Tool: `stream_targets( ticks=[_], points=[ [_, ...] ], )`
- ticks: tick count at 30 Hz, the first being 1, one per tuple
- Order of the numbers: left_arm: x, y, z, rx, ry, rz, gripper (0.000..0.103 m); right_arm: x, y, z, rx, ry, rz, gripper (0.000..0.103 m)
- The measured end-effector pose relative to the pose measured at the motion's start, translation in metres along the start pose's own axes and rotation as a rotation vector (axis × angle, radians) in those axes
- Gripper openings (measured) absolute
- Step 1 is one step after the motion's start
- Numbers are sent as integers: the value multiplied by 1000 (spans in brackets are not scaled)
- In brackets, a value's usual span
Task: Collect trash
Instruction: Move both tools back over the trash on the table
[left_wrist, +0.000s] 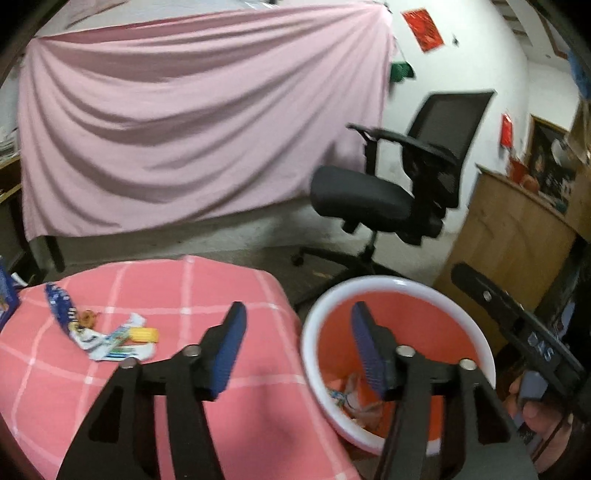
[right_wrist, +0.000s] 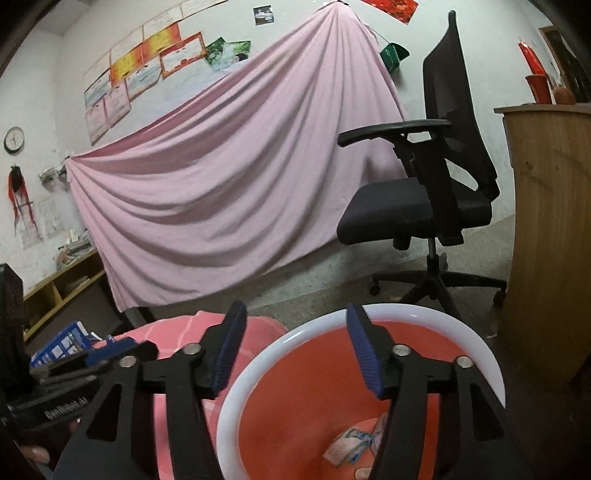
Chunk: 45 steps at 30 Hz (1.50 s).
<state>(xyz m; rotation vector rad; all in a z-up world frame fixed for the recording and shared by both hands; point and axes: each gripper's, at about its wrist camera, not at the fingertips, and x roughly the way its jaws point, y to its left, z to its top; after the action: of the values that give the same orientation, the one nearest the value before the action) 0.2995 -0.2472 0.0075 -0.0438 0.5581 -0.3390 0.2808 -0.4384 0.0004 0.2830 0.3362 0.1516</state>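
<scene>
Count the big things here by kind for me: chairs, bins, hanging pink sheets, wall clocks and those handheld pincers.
Office chair: 1
Red bin with a white rim: 1
Hanging pink sheet: 1
Wall clock: 1
Handheld grippers: 2, the left gripper and the right gripper
Total: 6

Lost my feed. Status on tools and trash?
Left tool and right tool open, empty. Wrappers on table; some trash in bin. Nothing blocking.
</scene>
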Motion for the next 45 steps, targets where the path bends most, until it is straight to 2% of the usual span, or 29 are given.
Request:
stream_targets(
  ticks=[2, 4, 6, 8, 10, 13, 19, 24, 33, 39, 42, 45],
  points=[
    [-8, 12, 1, -19, -24, 23, 59, -2, 6, 2, 6, -29, 6, 83],
    [-17, 25, 4, -35, -43, 56, 68, -4, 13, 4, 7, -57, 16, 86],
    [-30, 38, 5, -51, -91, 110, 92, -6, 23, 6, 2, -100, 15, 103],
    [-47, 51, 2, -65, -169, 174, 100, -8, 32, 7, -4, -146, 20, 103],
    [-61, 62, 1, -76, -238, 229, 101, -9, 42, 7, -16, -178, 41, 103],
    [-77, 80, -2, -86, -281, 277, 101, -8, 57, 6, -37, -221, 64, 103],
    [-100, 116, -13, -105, -333, 349, 101, -2, 89, 2, -86, -267, 117, 103],
    [-116, 143, -23, -103, -346, 398, 101, 10, 120, -4, -140, -267, 161, 103],
    [-125, 179, -43, -99, -340, 463, 101, 34, 172, -22, -268, -211, 201, 103],
    [-119, 203, -50, -124, -308, 475, 101, 44, 188, -32, -353, -149, 210, 103],
    [-113, 213, -52, -145, -271, 470, 101, 57, 191, -34, -360, -45, 226, 103],
    [-105, 223, -52, -159, -219, 481, 101, 85, 197, -40, -380, 132, 220, 103]
  ],
)
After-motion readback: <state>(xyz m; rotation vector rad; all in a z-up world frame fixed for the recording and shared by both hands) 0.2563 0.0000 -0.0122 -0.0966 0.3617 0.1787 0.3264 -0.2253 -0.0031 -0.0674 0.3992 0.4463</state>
